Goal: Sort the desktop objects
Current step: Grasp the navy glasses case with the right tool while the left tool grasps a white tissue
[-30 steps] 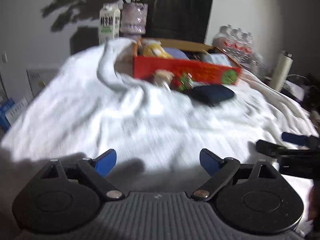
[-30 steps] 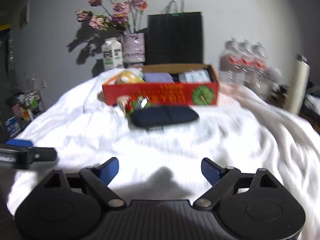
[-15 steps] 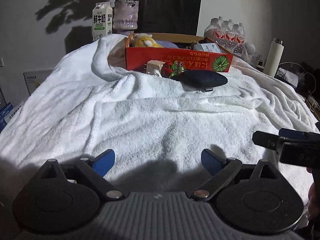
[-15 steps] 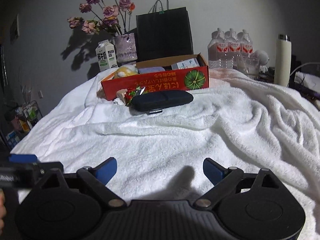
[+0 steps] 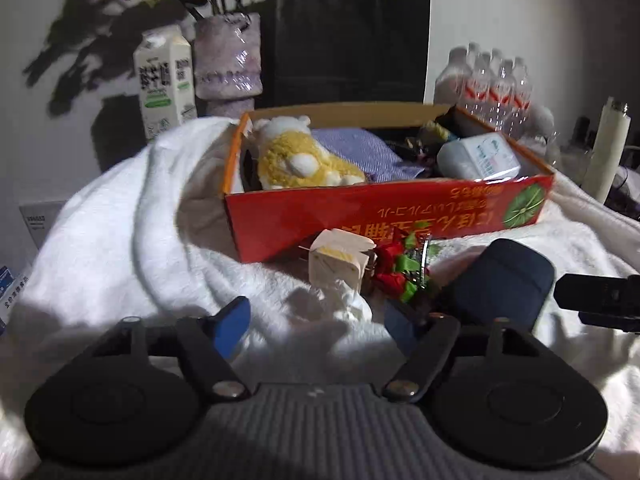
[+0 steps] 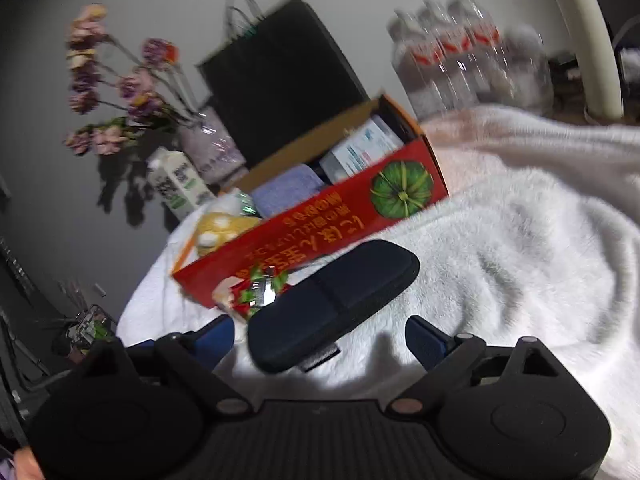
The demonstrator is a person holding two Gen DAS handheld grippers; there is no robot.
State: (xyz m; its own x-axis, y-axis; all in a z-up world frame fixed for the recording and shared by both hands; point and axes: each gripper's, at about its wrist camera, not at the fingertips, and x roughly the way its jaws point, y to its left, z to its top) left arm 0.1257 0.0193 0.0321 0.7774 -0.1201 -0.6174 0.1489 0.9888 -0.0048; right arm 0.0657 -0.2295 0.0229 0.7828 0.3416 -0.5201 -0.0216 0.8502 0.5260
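Behind both open grippers' fingers (image 5: 229, 325), dark case (image 6: 332, 304) half hiding blurred red-green trinket (image 5: 402, 270).

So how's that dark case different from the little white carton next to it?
The dark case is long, flat, rounded and navy; the white carton is a small, boxy, pale block. The case lies nearer the right hand-held gripper. Both rest on the white towel, outside the red box.

My right gripper (image 5: 600, 300) cut off at the frame's edge, water bottles (image 6: 460, 60) ahead blurred, box print (image 5: 420, 216) unreadable.
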